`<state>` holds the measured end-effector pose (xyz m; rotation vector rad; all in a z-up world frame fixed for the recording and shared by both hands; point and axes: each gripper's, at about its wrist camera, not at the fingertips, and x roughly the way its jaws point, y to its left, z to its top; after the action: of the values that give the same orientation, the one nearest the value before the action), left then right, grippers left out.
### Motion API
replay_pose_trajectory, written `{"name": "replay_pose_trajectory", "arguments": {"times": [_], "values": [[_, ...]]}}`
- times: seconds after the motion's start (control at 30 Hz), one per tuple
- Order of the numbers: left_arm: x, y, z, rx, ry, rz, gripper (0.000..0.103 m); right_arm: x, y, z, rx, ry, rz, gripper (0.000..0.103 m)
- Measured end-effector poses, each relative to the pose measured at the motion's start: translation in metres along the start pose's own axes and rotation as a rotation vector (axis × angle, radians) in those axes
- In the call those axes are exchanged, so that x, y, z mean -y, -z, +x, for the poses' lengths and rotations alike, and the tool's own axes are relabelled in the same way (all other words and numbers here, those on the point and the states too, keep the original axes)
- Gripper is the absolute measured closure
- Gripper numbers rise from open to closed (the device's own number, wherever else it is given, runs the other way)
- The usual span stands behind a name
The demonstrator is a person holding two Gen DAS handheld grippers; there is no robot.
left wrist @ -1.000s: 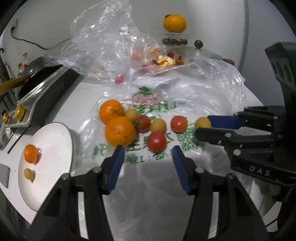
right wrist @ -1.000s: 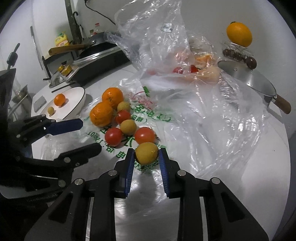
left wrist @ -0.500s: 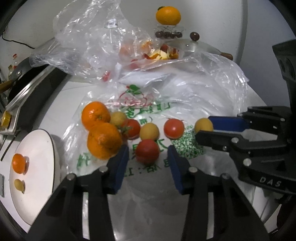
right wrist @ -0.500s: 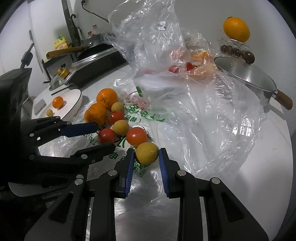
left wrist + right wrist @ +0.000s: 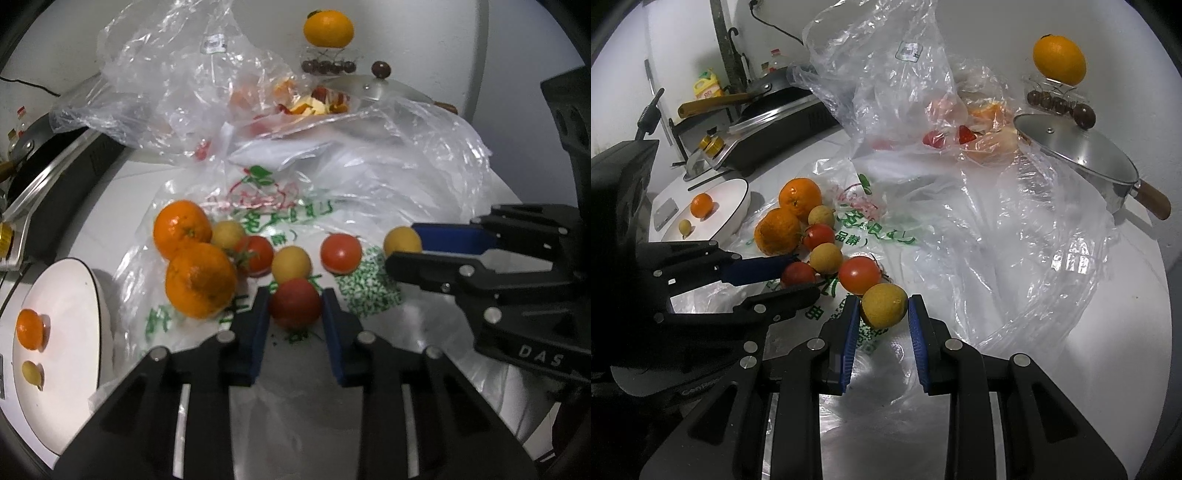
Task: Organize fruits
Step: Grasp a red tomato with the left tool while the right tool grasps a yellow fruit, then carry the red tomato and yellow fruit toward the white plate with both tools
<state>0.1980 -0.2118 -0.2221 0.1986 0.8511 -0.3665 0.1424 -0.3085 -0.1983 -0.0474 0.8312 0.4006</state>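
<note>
Fruits (image 5: 199, 258) on bag (image 5: 332, 206); plate (image 5: 70, 295) left.

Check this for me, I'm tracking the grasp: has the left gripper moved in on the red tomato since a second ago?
Yes. The left gripper has advanced toward the printed bag; its closing jaws now flank the red tomato.

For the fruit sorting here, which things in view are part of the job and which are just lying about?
Part of the job:
- left gripper, closing on a red tomato
- right gripper, shut on a yellow fruit
- two tangerines
- white plate with two fruits on it

Lying about:
- lidded pan
- stove
- crumpled clear bags
</note>
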Motion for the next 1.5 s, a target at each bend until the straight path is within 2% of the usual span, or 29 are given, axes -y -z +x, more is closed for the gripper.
{"name": "replay_pose_trajectory", "arguments": {"times": [0.67,1.5], "values": [[-0.023,0.011,-0.048,0.084,0.002,-0.035,0.074,-0.04,-0.011,-0.018,0.027,0.03,-0.055,0.074],[-0.095,0.049,-0.095,0.144,-0.042,-0.141,0.074,-0.121,-0.029,-0.008,0.015,0.011,-0.168,0.074]]}}
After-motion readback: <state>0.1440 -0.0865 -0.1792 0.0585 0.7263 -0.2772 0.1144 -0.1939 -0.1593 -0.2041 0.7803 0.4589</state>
